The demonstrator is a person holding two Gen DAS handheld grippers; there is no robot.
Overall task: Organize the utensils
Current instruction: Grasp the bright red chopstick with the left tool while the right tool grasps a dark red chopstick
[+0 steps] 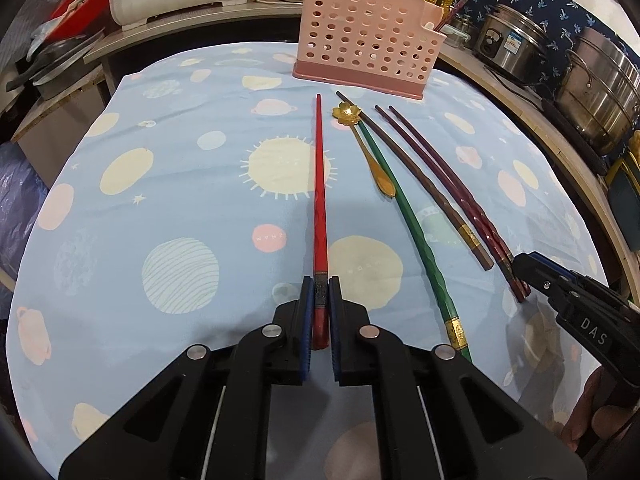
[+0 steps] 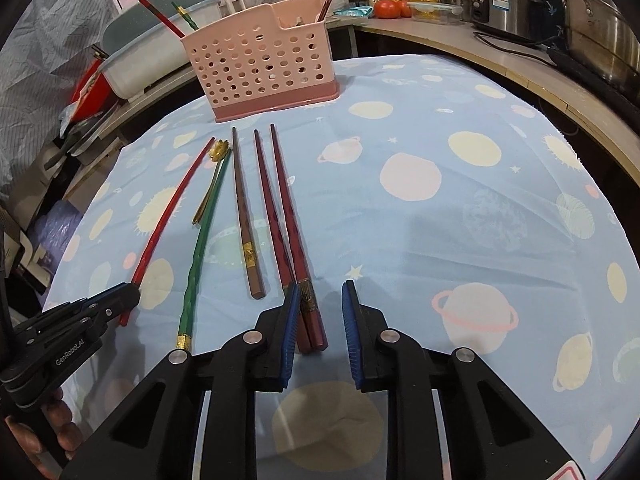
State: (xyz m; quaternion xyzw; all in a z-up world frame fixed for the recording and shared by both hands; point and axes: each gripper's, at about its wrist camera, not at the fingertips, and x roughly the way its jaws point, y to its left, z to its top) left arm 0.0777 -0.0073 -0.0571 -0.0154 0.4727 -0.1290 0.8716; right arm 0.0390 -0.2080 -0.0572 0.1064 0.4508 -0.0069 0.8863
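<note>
**Left Fingers Clamped on Red Chopstick; Right Fingers Apart at Maroon Pair**

The left gripper [image 1: 320, 292] pinched the butt end of the red chopstick [image 1: 319, 184], which lay on the counter [image 1: 180, 152] at frame centre. The right gripper [image 2: 320, 300] stood with its fingers [image 2: 290, 320] spread; the maroon chopsticks [image 2: 280, 216] lay between them, against the left finger, the right one clear. The green chopstick [image 1: 404, 216], brown chopstick [image 1: 420, 184] and gold spoon [image 1: 368, 152] lay between. The pink holder [image 1: 360, 36] stood at upper centre.

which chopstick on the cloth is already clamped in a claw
The red chopstick, leftmost in the row: the left claw pinches its near end. The green chopstick and brown chopstick lie free.
</note>
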